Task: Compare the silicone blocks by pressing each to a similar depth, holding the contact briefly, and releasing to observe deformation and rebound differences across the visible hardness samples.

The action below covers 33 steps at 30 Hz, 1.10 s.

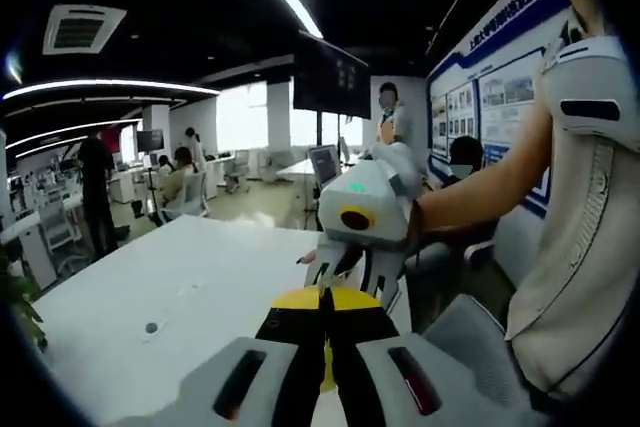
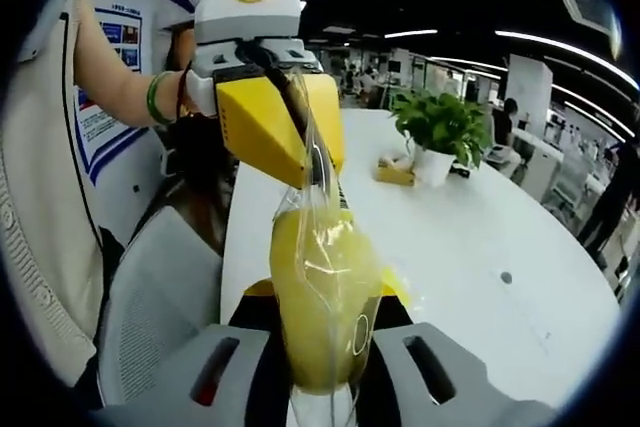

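Observation:
A translucent yellow silicone block (image 2: 320,287) sits inside a clear plastic bag (image 2: 308,152), held in the air over the table's near edge. In the right gripper view my right gripper (image 2: 325,332) is shut on the block, its black fingers on either side. My left gripper (image 2: 318,179) comes down from the upper left, its yellow jaws shut on the bag's top edge. In the left gripper view my left gripper (image 1: 325,299) is shut, with a thin yellow strip between its fingers. The white right gripper (image 1: 345,275) faces it just beyond the tips.
A long white table (image 2: 480,247) stretches away, with a potted plant (image 2: 440,127) and a small yellow object (image 2: 395,172) on it. A grey chair (image 2: 160,297) stands at the table's near edge. The person's arm with a green bracelet (image 2: 155,97) holds the left gripper. Several people stand far off.

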Tool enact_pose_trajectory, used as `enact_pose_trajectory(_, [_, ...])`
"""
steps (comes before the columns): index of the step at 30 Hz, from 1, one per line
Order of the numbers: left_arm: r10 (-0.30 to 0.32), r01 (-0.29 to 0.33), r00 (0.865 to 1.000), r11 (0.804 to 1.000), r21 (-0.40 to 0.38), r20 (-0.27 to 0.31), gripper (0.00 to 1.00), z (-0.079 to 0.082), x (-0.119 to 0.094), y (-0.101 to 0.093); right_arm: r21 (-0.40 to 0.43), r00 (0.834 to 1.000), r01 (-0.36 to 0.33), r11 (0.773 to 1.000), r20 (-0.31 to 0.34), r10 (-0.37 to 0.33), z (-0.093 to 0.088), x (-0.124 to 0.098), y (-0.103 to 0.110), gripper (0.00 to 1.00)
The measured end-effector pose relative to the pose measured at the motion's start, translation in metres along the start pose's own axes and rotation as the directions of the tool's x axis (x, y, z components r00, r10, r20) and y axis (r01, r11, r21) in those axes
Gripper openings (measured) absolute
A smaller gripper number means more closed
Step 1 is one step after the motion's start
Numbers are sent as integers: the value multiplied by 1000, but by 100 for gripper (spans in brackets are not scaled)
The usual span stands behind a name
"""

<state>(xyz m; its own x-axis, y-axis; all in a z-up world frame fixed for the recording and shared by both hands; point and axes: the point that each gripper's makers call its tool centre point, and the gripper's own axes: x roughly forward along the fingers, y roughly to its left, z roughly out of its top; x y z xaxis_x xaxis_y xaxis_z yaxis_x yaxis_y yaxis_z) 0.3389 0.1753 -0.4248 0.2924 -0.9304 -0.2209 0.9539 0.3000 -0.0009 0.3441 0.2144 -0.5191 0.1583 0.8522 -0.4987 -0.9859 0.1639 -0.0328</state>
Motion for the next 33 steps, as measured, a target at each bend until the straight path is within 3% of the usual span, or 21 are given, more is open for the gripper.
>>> enact_pose_trajectory(19, [24,-23,999,1000,20,-30,0,-4,-5,0,-17,1000,-23,1000,-10,23,-1,5,0,14])
enact_pose_trajectory(33, [53,-53,999,998,14,0,0,3,-8,6,-16,999,-34,999,-13,34,6,1,-2,17])
